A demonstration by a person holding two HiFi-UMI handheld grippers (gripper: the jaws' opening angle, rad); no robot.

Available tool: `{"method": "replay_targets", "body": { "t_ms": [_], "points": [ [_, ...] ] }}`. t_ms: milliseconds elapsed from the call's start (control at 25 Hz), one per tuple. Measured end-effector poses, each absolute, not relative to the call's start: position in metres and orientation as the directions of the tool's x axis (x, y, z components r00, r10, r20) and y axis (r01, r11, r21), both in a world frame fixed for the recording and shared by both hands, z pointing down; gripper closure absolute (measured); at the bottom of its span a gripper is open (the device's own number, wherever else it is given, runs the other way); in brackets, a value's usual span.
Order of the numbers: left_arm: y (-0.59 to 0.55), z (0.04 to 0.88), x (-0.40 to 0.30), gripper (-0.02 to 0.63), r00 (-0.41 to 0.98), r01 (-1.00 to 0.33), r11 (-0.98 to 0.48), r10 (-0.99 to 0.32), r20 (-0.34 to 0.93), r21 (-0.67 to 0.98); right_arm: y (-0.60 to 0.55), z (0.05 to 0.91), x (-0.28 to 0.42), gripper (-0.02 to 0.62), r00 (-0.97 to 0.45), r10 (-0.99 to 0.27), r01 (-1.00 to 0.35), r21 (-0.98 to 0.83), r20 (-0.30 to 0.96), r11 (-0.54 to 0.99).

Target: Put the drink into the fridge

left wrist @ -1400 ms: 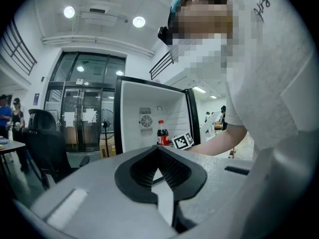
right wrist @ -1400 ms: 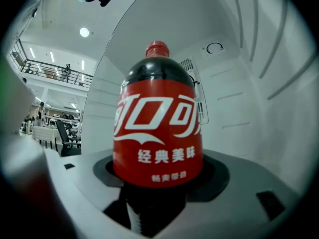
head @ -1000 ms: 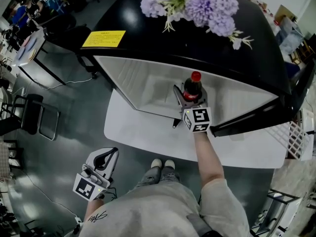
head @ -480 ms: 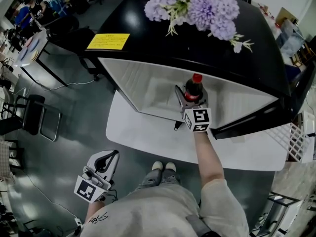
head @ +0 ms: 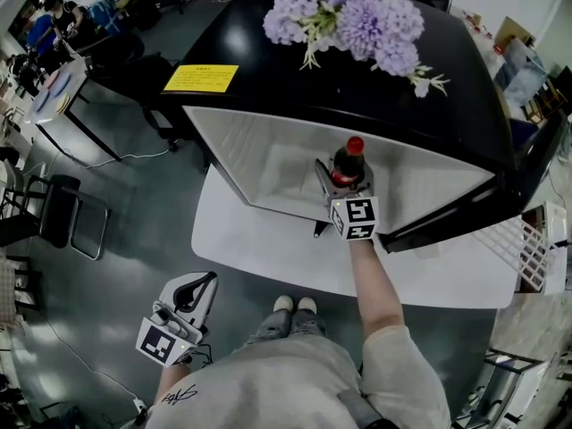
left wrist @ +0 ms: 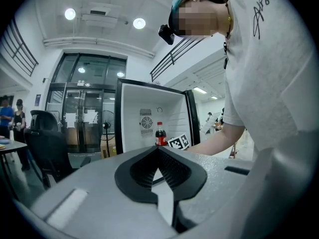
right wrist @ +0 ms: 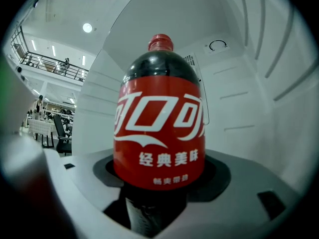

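Note:
A cola bottle (head: pixel 349 159) with a red cap and red label stands upright inside the open fridge (head: pixel 268 155), against its white back wall. My right gripper (head: pixel 346 184) is shut on the bottle's lower body. The right gripper view shows the bottle (right wrist: pixel 159 123) filling the space between the jaws of the right gripper (right wrist: pixel 159 185). My left gripper (head: pixel 198 284) hangs low at my left side, far from the fridge, shut and holding nothing. In the left gripper view the left gripper (left wrist: pixel 158 151) points toward the fridge (left wrist: pixel 142 118), and the bottle (left wrist: pixel 160 134) shows small inside it.
Purple flowers (head: pixel 357 12) and a yellow label (head: pixel 202 78) lie on the fridge's black top. The open black door (head: pixel 527 168) with wire racks stands at the right. A white panel (head: pixel 250 239) lies before the fridge. Desks, chairs (head: pixel 63 213) and people are at the far left.

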State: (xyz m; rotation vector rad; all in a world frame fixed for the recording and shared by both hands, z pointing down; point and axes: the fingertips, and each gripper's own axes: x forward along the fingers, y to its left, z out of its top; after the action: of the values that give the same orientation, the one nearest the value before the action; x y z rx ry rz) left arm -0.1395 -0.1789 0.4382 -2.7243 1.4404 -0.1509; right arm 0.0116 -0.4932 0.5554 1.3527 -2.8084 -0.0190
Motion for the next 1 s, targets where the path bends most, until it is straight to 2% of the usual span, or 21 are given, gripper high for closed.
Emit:
{"method": "replay_targets", "body": {
  "t_ms": [1000],
  "points": [
    [-0.178, 0.44, -0.158, 0.603, 0.535, -0.833, -0.539, -0.842, 0.068, -0.125, -0.479, 0.546, 0.028, 0.282, -0.553, -0.833, -0.833, -0.004, 0.029, 0.553]
  ]
}}
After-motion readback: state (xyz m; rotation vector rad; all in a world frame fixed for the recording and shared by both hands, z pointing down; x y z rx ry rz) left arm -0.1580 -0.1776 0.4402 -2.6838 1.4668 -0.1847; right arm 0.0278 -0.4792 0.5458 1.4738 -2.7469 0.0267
